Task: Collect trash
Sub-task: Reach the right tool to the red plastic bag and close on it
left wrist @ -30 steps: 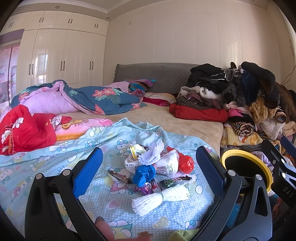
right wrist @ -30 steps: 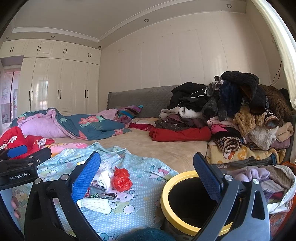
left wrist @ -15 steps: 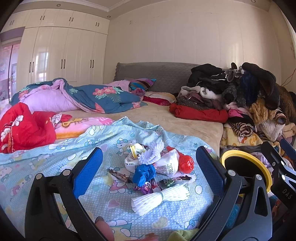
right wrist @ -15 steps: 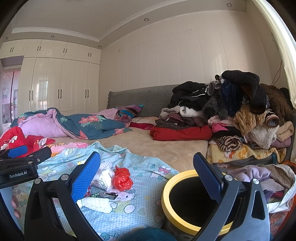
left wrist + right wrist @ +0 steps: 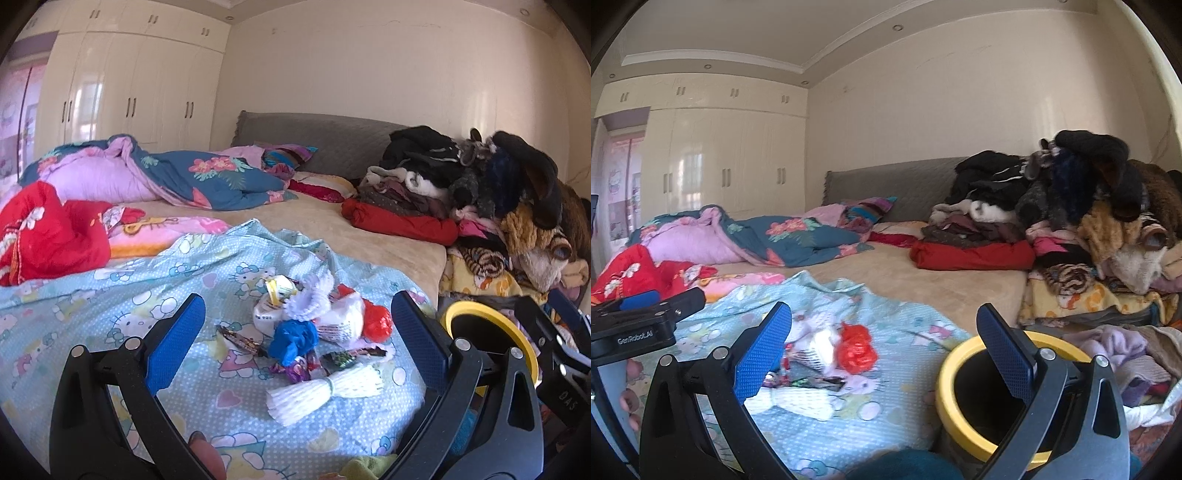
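A heap of trash lies on the light blue cartoon sheet point(image 5: 110, 295) at the bed's near corner: a white foam net bundle point(image 5: 321, 393), a blue crumpled piece point(image 5: 293, 338), a red plastic bag point(image 5: 376, 323), white wrappers point(image 5: 340, 317) and dark candy wrappers point(image 5: 240, 338). My left gripper point(image 5: 299, 332) is open and empty, hovering short of the heap. My right gripper point(image 5: 886, 350) is open and empty, with the red bag point(image 5: 857, 349) and the yellow-rimmed black bin point(image 5: 960, 373) showing between its fingers. The bin point(image 5: 491, 332) stands beside the bed.
A tall pile of clothes point(image 5: 498, 206) sits at the bed's right side above the bin. A blue floral quilt point(image 5: 177, 177) and a red blanket point(image 5: 48, 232) lie at the left. White wardrobes point(image 5: 129, 92) line the far wall.
Both grippers have shifted only slightly; the right wrist view has tilted down and left a little. The trash has not moved.
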